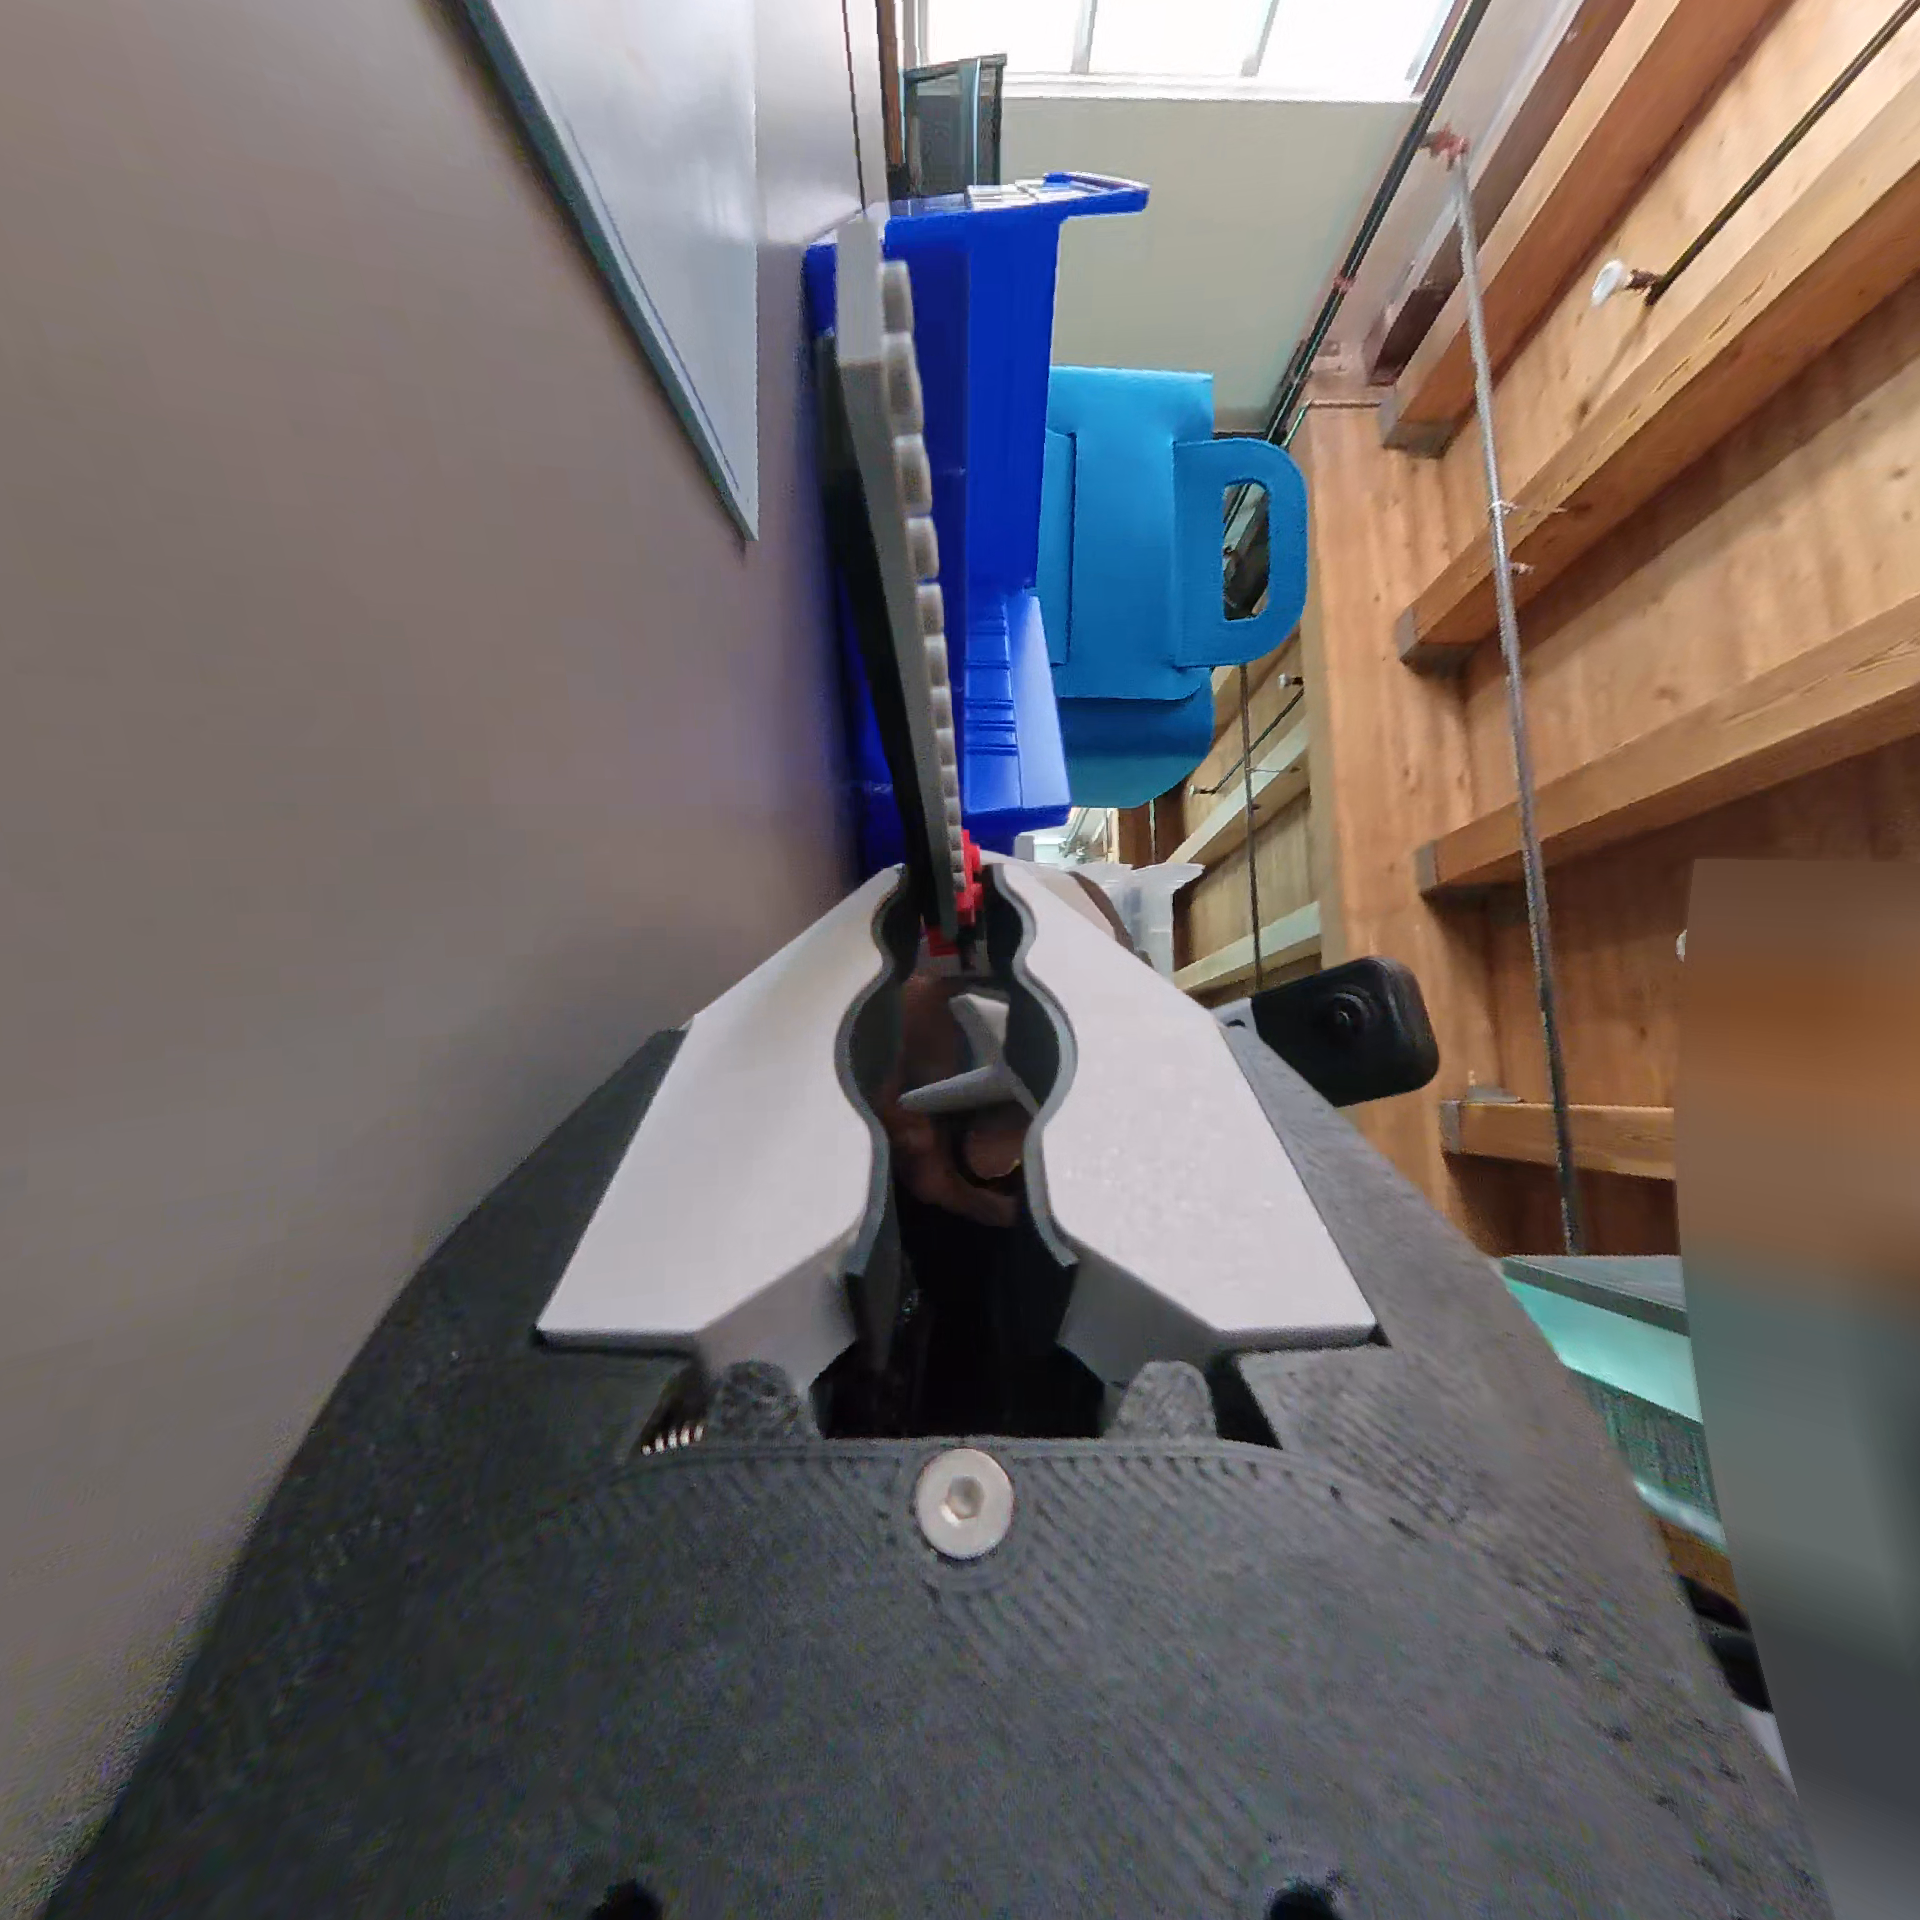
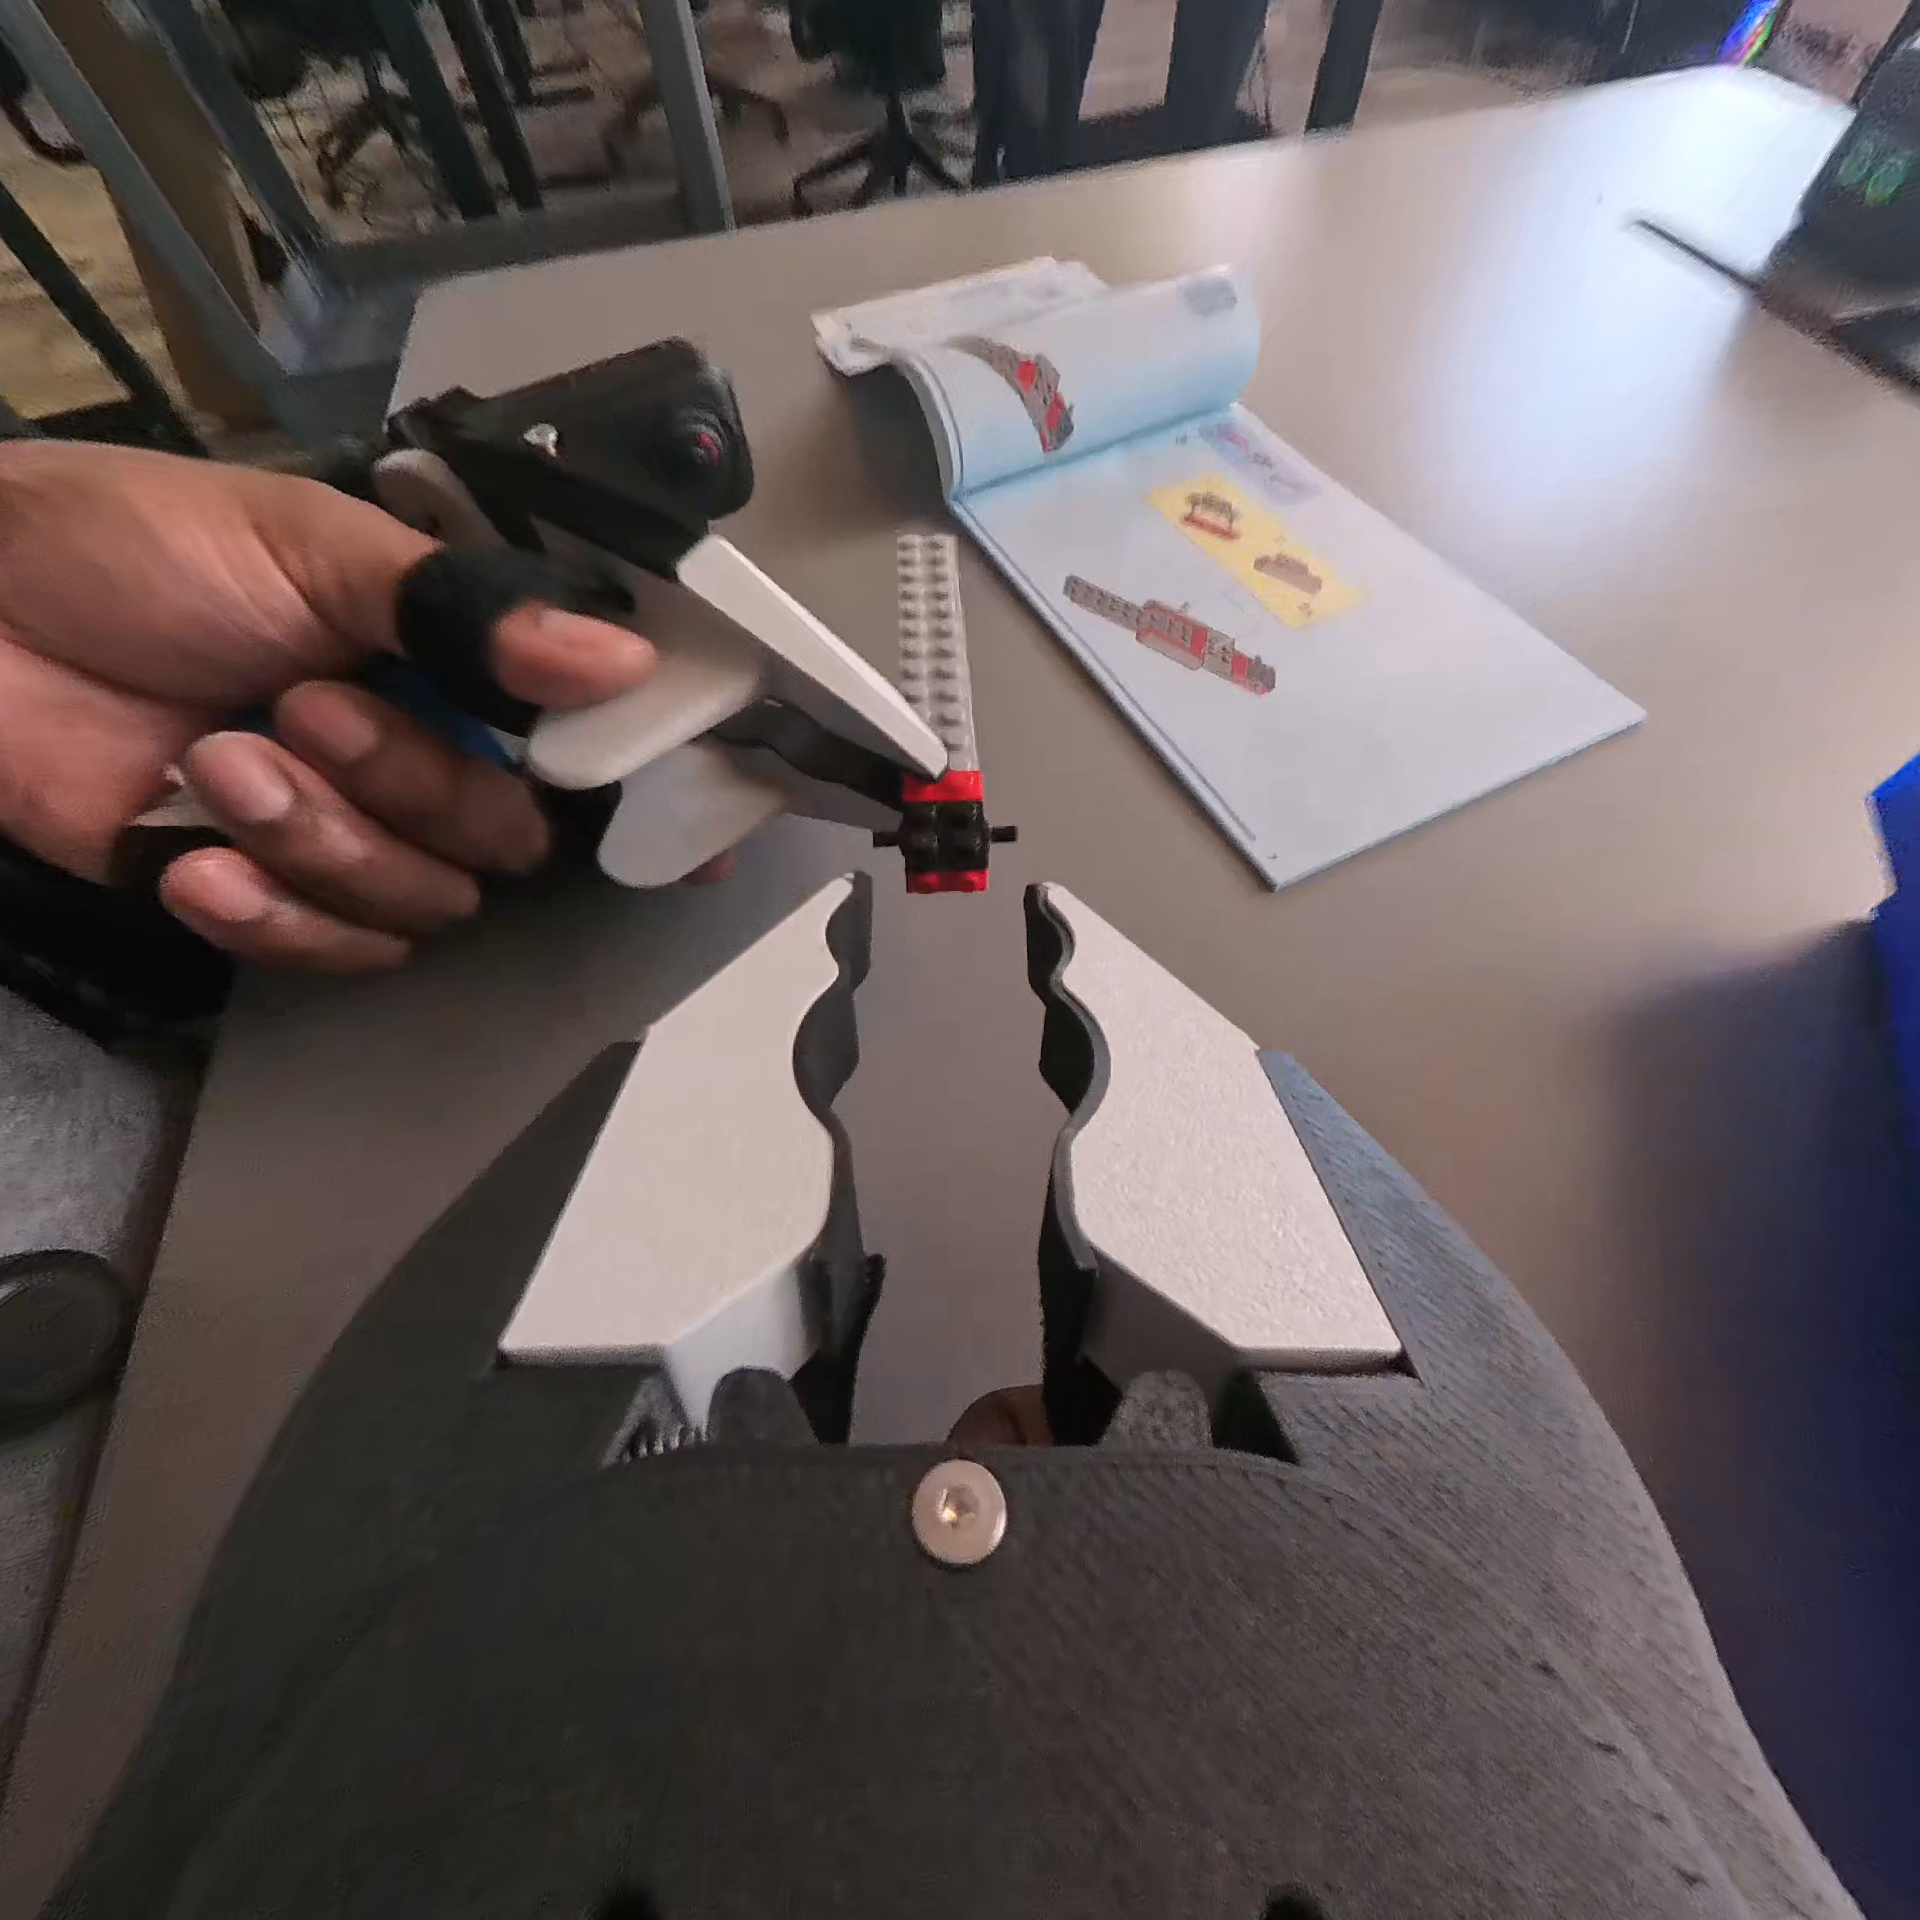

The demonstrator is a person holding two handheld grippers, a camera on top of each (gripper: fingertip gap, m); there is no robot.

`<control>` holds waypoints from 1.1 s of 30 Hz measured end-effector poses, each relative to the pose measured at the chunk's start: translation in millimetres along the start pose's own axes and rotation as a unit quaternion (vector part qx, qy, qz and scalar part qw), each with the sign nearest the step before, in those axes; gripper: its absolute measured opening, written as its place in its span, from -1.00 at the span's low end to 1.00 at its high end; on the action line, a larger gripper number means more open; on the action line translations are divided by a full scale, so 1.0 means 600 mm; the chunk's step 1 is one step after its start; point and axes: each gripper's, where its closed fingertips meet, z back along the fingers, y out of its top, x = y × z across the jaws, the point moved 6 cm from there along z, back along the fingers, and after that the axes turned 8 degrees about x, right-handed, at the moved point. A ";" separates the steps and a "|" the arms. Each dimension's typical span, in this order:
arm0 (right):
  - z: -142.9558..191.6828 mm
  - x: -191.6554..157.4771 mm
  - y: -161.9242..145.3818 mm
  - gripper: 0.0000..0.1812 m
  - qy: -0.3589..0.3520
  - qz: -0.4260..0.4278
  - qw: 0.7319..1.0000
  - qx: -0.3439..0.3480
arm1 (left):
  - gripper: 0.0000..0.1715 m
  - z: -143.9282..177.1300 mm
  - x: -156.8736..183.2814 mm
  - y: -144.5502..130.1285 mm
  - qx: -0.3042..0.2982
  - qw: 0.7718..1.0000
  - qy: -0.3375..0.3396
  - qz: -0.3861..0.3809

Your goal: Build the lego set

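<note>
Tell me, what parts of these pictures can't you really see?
- Left wrist view: the near end of the lego piece is buried between the left gripper fingers.
- Right wrist view: the booklet drawings are too small and blurred to follow.
- Right wrist view: the right gripper is open with nothing between its fingers; the blue thing is cut off by the right edge.
- Left wrist view: a blur patch hides the lower right.

Bare table [image 2: 1455, 935] right of lego strip [image 2: 930, 644]; booklet [image 2: 1299, 665] beyond.
</note>
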 end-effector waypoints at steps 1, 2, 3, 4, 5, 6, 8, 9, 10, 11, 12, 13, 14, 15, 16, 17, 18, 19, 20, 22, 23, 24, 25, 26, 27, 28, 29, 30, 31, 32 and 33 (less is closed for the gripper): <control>-0.002 0.001 0.000 -0.65 0.003 -0.002 1.000 -0.004 | -0.87 -0.002 0.000 -0.002 -0.003 1.000 -0.002 0.005; -0.003 0.002 0.000 -0.65 0.004 -0.001 1.000 -0.004 | -0.86 -0.004 0.000 -0.004 -0.008 1.000 -0.001 0.007; -0.004 0.004 0.000 -0.65 0.002 0.000 1.000 -0.006 | -0.86 -0.007 0.000 -0.007 -0.012 1.000 0.000 0.009; -0.005 0.005 -0.001 -0.65 0.003 0.002 1.000 -0.009 | -0.85 -0.009 0.000 -0.010 -0.015 1.000 0.001 0.011; -0.005 0.006 -0.002 -0.67 0.005 0.004 1.000 -0.011 | -0.84 -0.012 0.000 -0.013 -0.017 1.000 0.002 0.012; -0.005 0.007 -0.002 -0.70 0.004 0.007 1.000 -0.010 | -0.82 -0.014 0.000 -0.016 -0.022 1.000 0.003 0.012; -0.004 0.011 -0.003 -0.70 -0.001 0.008 1.000 -0.011 | -0.76 -0.019 0.001 -0.020 -0.031 0.999 0.004 0.011; -0.003 0.013 -0.004 -0.70 -0.004 0.004 1.000 -0.012 | -0.71 -0.021 0.002 -0.023 -0.038 0.999 0.001 0.014; -0.002 0.016 -0.005 -0.70 -0.007 0.002 1.000 -0.015 | -0.66 -0.022 0.004 -0.027 -0.049 0.999 -0.002 0.016; 0.000 0.020 -0.007 -0.70 -0.011 0.002 1.000 -0.019 | -0.62 -0.022 0.005 -0.031 -0.060 0.998 -0.003 0.016; 0.002 0.024 -0.009 -0.70 -0.015 0.003 1.000 -0.025 | -0.56 -0.021 0.005 -0.034 -0.071 0.997 -0.002 0.012; 0.005 0.028 -0.012 -0.70 -0.018 0.004 0.999 -0.030 | -0.50 -0.019 0.006 -0.037 -0.080 0.997 0.001 0.005; 0.008 0.032 -0.015 -0.70 -0.021 0.004 0.999 -0.036 | -0.49 -0.014 0.006 -0.039 -0.086 0.996 0.002 -0.007; 0.011 0.035 -0.017 -0.70 -0.023 0.003 0.999 -0.041 | -0.49 -0.009 0.006 -0.039 -0.091 0.996 0.003 -0.021; 0.015 0.039 -0.020 -0.70 -0.024 0.002 0.999 -0.046 | -0.49 -0.003 0.005 -0.039 -0.095 0.995 0.007 -0.036; 0.019 0.043 -0.023 -0.70 -0.026 0.000 0.998 -0.051 | -0.49 0.003 0.006 -0.037 -0.097 0.994 0.006 -0.056; 0.023 0.047 -0.025 -0.70 -0.026 -0.003 0.998 -0.054 | -0.52 0.008 0.008 -0.034 -0.094 0.992 0.002 -0.079; 0.028 0.050 -0.027 -0.70 -0.026 -0.008 0.998 -0.055 | -0.54 0.012 0.009 -0.029 -0.088 0.991 0.001 -0.101; 0.031 0.053 -0.028 -0.70 -0.025 -0.013 0.998 -0.055 | -0.54 0.014 0.013 -0.025 -0.083 0.989 -0.003 -0.124; 0.039 0.057 -0.031 -0.70 -0.022 -0.021 0.998 -0.056 | -0.52 0.013 0.026 -0.015 -0.072 0.982 -0.018 -0.173; 0.043 0.059 -0.032 -0.69 -0.021 -0.023 0.998 -0.055 | -0.49 0.010 0.032 -0.010 -0.067 0.977 -0.022 -0.203; 0.047 0.060 -0.033 -0.69 -0.020 -0.025 0.998 -0.054 | -0.45 0.006 0.039 -0.005 -0.063 0.969 -0.024 -0.237; 0.050 0.061 -0.033 -0.67 -0.018 -0.026 0.998 -0.052 | -0.43 0.001 0.045 0.000 -0.060 0.959 -0.024 -0.274; 0.054 0.062 -0.034 -0.66 -0.015 -0.028 0.998 -0.049 | -0.40 -0.005 0.051 0.005 -0.057 0.948 -0.022 -0.312; 0.058 0.062 -0.034 -0.65 -0.013 -0.030 0.998 -0.046 | -0.37 -0.011 0.055 0.009 -0.056 0.936 -0.020 -0.347; 0.062 0.062 -0.034 -0.64 -0.011 -0.032 0.999 -0.041 | -0.35 -0.018 0.059 0.013 -0.056 0.923 -0.019 -0.379; 0.067 0.062 -0.034 -0.64 -0.008 -0.034 0.999 -0.035 | -0.32 -0.024 0.062 0.016 -0.060 0.911 -0.017 -0.407; 0.071 0.062 -0.033 -0.64 -0.006 -0.035 0.999 -0.028 | -0.27 -0.032 0.064 0.018 -0.067 0.898 -0.015 -0.434; 0.076 0.062 -0.032 -0.63 -0.004 -0.037 0.999 -0.018 | -0.23 -0.038 0.064 0.021 -0.078 0.884 -0.008 -0.461; 0.081 0.063 -0.030 -0.63 -0.007 -0.040 0.999 -0.006 | -0.18 -0.045 0.062 0.024 -0.089 0.868 0.003 -0.488; 0.086 0.064 -0.029 -0.62 -0.012 -0.045 0.999 0.003 | -0.15 -0.051 0.062 0.028 -0.097 0.851 0.012 -0.516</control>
